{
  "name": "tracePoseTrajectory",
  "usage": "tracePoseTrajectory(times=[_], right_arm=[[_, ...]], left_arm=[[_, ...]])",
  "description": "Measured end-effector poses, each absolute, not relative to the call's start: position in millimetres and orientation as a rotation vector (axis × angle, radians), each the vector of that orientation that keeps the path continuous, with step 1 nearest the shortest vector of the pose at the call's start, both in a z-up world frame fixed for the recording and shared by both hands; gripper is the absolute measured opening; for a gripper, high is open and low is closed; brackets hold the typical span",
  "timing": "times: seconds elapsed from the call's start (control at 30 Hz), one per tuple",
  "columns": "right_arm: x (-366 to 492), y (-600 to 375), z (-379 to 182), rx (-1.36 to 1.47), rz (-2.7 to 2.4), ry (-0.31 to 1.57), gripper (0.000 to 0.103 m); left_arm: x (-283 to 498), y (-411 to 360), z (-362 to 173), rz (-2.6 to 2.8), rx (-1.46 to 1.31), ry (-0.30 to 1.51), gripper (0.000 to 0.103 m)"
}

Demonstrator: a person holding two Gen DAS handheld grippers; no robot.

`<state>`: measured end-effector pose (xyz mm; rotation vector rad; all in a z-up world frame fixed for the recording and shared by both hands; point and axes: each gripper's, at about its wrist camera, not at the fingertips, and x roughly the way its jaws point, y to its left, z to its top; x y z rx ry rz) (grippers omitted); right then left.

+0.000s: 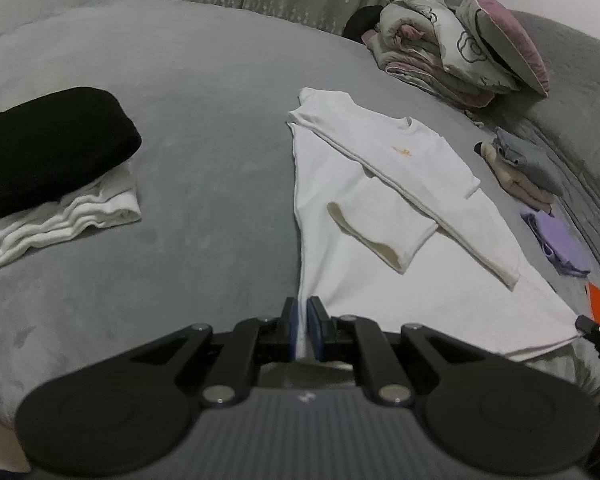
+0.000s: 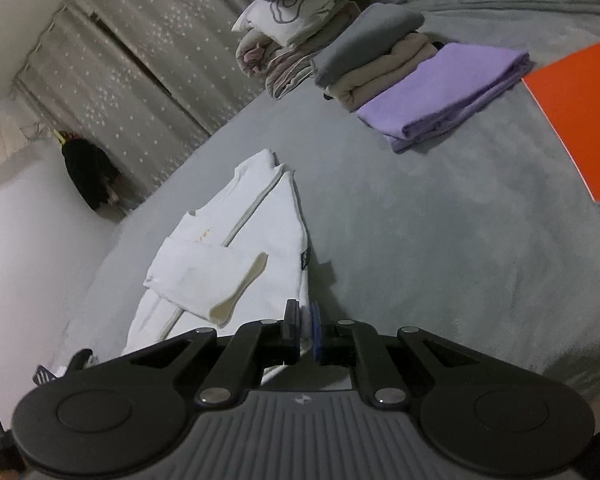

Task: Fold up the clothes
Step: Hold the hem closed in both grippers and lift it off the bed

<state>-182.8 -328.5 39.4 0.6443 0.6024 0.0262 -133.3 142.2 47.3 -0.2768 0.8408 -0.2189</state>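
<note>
No text is proving legible: the orange print on the white shirt (image 1: 402, 151) and the orange book's (image 2: 584, 116) lines are blurring out.

A wide bed (image 1: 204, 128) under a grey plush cover carries it all. A white shirt (image 1: 380, 216) lies spread near the middle, sleeves folded in. To one side sits a black garment (image 1: 52, 140) over white folded cloth (image 1: 80, 216). Opposite lie stacked bedding (image 1: 440, 52), a grey-and-beige pile (image 2: 376, 56), a purple folded cloth (image 2: 448, 92) and an orange booklet (image 2: 584, 116).
</note>
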Motion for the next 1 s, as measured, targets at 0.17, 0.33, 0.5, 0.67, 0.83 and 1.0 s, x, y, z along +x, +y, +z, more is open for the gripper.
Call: tracePoseTrajectory(times=[0.17, 0.33, 0.5, 0.67, 0.83, 1.0], right_arm=[[-200, -327, 64, 0.62, 0.041, 0.528, 0.008], [-192, -323, 54, 0.621, 0.02, 0.582, 0.008], [-210, -324, 77, 0.62, 0.042, 0.515, 0.008], [-220, -329, 79, 0.606, 0.013, 0.531, 0.008], [-200, -317, 53, 0.512, -0.028, 0.648, 0.008], [-197, -313, 50, 0.479, -0.026, 0.64, 0.008]], left_arm=[[-144, 149, 63, -0.246, -0.291, 0.777, 0.007], [-142, 147, 57, -0.245, -0.269, 0.816, 0.007], [-152, 146, 63, -0.259, -0.23, 0.787, 0.007], [-165, 145, 68, -0.273, -0.265, 0.794, 0.007], [-155, 132, 44, -0.21, -0.177, 0.877, 0.007], [-157, 119, 37, -0.175, -0.097, 0.881, 0.007]])
